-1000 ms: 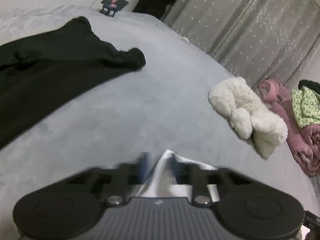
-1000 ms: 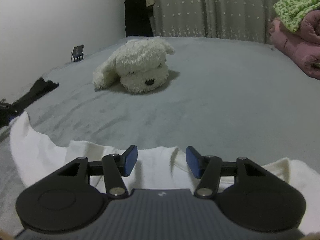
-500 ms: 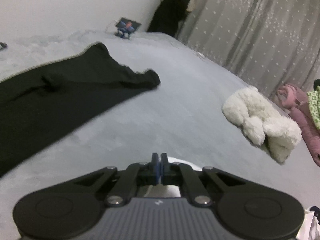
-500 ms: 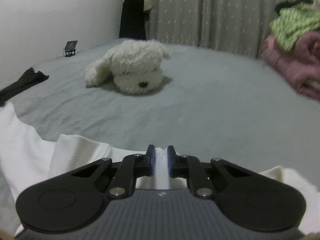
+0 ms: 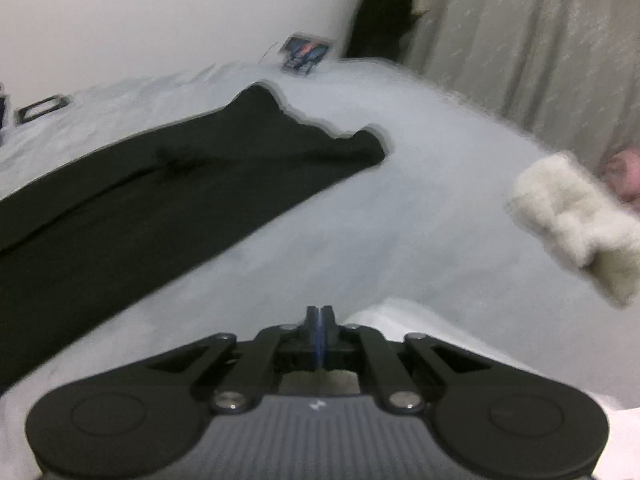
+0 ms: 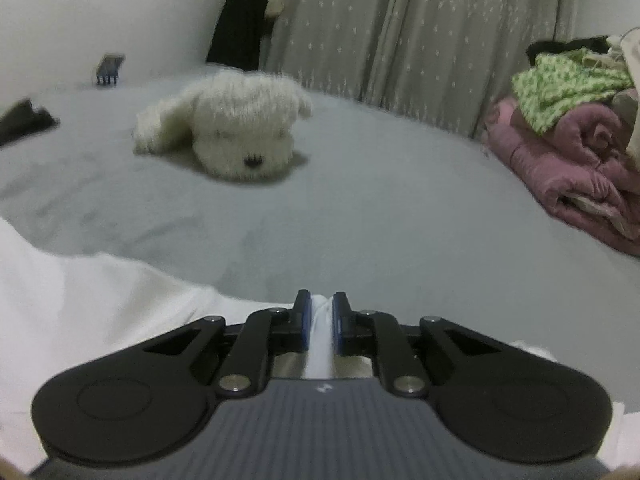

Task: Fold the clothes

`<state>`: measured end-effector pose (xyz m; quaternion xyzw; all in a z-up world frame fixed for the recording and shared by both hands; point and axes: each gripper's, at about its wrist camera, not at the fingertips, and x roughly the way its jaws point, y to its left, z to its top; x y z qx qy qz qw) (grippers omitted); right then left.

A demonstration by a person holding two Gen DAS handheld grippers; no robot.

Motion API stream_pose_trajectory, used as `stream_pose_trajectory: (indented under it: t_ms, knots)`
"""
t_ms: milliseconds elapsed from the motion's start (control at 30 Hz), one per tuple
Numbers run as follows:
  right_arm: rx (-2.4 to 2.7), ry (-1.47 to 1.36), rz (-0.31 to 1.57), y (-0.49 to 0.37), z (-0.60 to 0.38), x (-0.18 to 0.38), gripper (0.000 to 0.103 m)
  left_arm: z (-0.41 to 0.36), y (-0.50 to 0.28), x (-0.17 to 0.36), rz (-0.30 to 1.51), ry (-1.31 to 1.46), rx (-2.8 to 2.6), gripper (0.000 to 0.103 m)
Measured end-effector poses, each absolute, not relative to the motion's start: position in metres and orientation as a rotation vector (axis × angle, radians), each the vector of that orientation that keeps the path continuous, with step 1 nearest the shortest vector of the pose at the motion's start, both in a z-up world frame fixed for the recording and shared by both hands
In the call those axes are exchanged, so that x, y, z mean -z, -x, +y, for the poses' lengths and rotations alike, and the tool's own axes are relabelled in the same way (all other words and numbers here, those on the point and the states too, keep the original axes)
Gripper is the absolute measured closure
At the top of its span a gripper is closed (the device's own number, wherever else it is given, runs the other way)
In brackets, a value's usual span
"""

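A white garment (image 6: 100,300) lies rumpled on the grey bed (image 6: 400,220) right under both grippers. My right gripper (image 6: 320,312) is shut on a raised fold of it, and white cloth shows between the blue pads. In the left wrist view, my left gripper (image 5: 319,314) has its jaws pressed fully together at the edge of the white garment (image 5: 404,320), which rises to the fingertips from the right. Only a thin edge can be pinched there, and most of it is hidden under the gripper body. A black garment (image 5: 160,200) lies spread out beyond, to the left.
A white plush dog (image 6: 236,136) lies mid-bed. A pink blanket pile (image 6: 568,160) topped with green cloth (image 6: 568,80) sits at the right. A small phone on a stand (image 5: 304,52) stands at the far edge by the wall. Curtains (image 6: 400,40) hang behind.
The right jaws went from wide open to shut on a fold of the white garment. The left jaws closed fully on the cloth peak, and that view swung up and blurred.
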<state>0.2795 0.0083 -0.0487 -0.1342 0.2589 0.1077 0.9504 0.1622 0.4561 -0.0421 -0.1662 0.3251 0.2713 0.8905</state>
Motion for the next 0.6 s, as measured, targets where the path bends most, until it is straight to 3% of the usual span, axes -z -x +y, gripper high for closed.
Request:
stream_pose_trajectory:
  t_ms: [167, 233, 267, 300, 367, 500, 600]
  knots:
    - [-0.215, 0.291, 0.547, -0.281, 0.01, 0.05, 0.089, 0.477, -0.147, 0.043, 0.634, 0.462, -0.522, 0.101]
    - [-0.218, 0.274, 0.543, -0.279, 0.007, 0.048, 0.088, 0.484, -0.14, 0.039, 0.626, 0.512, -0.508, 0.096]
    - [-0.22, 0.259, 0.541, -0.278, 0.005, 0.047, 0.086, 0.486, -0.137, 0.037, 0.621, 0.543, -0.493, 0.088]
    - [-0.225, 0.233, 0.543, -0.277, 0.003, 0.045, 0.081, 0.487, -0.133, 0.036, 0.615, 0.573, -0.478, 0.072]
    - [-0.234, 0.178, 0.549, -0.273, 0.0, 0.04, 0.076, 0.49, -0.128, 0.034, 0.599, 0.631, -0.441, 0.057]
    - [-0.274, 0.097, 0.553, -0.265, -0.001, 0.032, 0.068, 0.495, -0.129, 0.036, 0.586, 0.721, -0.347, 0.045]
    - [-0.321, 0.081, 0.555, -0.26, 0.006, 0.028, 0.063, 0.493, -0.14, 0.039, 0.592, 0.731, -0.305, 0.043]
